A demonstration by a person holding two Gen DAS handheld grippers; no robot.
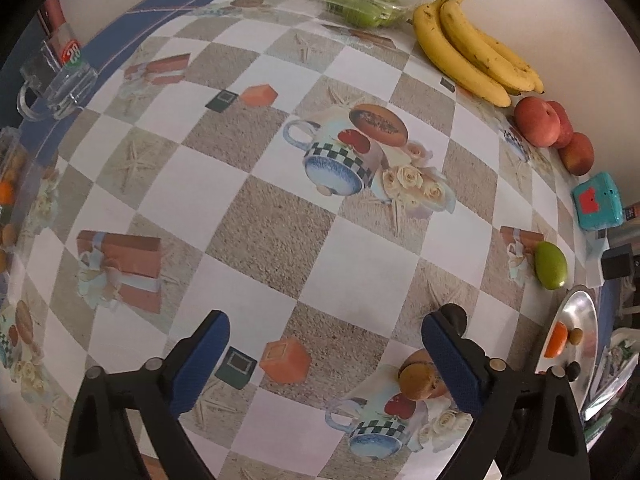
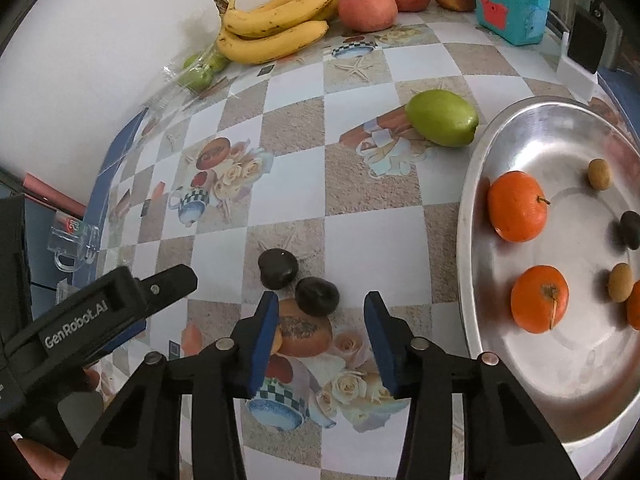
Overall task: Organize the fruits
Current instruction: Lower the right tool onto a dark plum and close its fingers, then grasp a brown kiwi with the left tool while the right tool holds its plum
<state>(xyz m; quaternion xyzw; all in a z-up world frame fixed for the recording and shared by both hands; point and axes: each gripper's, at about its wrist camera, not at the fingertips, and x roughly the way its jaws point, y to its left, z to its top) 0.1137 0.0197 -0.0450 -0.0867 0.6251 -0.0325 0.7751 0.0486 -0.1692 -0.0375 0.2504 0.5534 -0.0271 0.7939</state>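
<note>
Two dark round fruits lie on the checked tablecloth. My right gripper hovers over the nearer one. It is open, its blue pads stand either side of that fruit without touching it. A steel plate to the right holds two oranges, small brown fruits and a dark one. My left gripper points down at bare cloth, open wide. A small brown fruit sits by its right finger.
Along the wall lie bananas, reddish round fruits, bagged green fruits and a teal toy camera. A loose green fruit rests near the plate's rim. A glass mug stands at the left table edge.
</note>
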